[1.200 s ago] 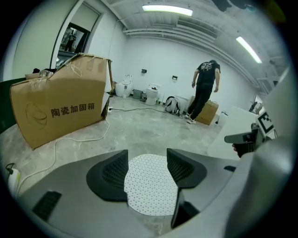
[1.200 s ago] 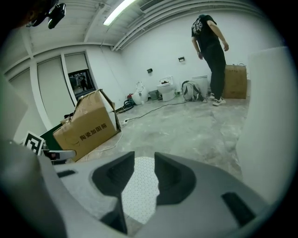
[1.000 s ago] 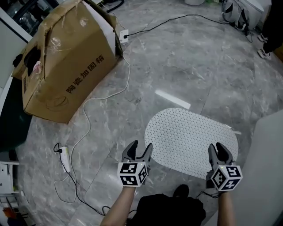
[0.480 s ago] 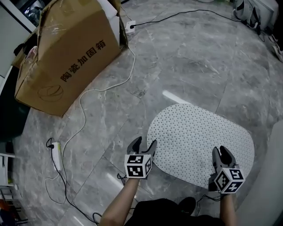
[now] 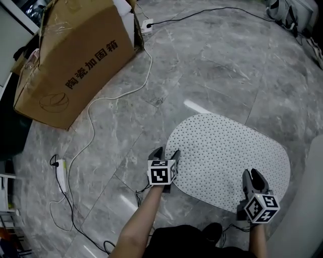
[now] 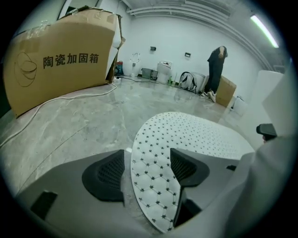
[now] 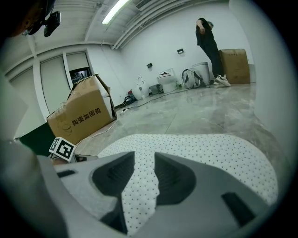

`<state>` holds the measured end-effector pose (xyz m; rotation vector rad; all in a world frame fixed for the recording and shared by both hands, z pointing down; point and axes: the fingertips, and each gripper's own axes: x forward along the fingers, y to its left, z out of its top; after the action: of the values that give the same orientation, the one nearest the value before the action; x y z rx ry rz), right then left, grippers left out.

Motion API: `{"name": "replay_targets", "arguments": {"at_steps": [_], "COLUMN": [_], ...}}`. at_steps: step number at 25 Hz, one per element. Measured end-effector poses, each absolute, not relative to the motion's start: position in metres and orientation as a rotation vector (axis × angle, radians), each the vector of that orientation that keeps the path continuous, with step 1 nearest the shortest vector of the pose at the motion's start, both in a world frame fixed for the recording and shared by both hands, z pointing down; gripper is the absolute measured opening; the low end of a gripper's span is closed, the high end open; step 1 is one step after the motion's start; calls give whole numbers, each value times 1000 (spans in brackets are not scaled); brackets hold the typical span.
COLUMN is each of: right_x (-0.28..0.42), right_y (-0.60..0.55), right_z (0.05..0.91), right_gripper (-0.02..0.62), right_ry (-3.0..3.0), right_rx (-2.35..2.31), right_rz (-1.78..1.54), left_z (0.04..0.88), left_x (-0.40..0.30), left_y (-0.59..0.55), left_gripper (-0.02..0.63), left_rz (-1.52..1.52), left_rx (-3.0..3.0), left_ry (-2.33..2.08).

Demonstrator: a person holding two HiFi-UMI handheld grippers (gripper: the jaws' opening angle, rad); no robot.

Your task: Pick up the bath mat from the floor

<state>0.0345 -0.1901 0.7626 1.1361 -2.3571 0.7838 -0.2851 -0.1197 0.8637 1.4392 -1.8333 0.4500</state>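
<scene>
Left gripper [image 5: 166, 151] jaws just opened wide, white perforated oval bath mat [image 5: 227, 151] edge between; right gripper [image 5: 252, 174] half-open, unclamped. Risk: flat edge slips, jaws scrape grey marble floor [image 5: 212, 65].

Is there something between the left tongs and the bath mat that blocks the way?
Nothing visible does. The left tongs, whose jaws have just been opening, stand wide apart with the edge of the bath mat between them, not gripped yet.

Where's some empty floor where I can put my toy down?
The biggest bare patch is the grey floor beyond the bath mat, between the cardboard box and the bags. Left of the mat is crowded: a white cable and power strip snake there.
</scene>
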Motion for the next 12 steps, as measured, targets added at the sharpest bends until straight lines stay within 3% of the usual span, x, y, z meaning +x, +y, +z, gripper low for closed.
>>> {"name": "replay_targets", "arguments": {"at_steps": [7, 12], "right_x": [43, 43], "right_y": [-187, -184], "right_z": [761, 759], "right_gripper": [135, 135], "right_ry": [-2343, -2340], "right_rx": [1157, 1160], "right_rz": [795, 797], "left_z": [874, 873], "left_x": [-270, -250], "left_y": [-125, -127], "left_gripper": [319, 296], "left_rz": [515, 563], "left_rx": [1459, 1529], "left_ry": [-1747, -1664]}}
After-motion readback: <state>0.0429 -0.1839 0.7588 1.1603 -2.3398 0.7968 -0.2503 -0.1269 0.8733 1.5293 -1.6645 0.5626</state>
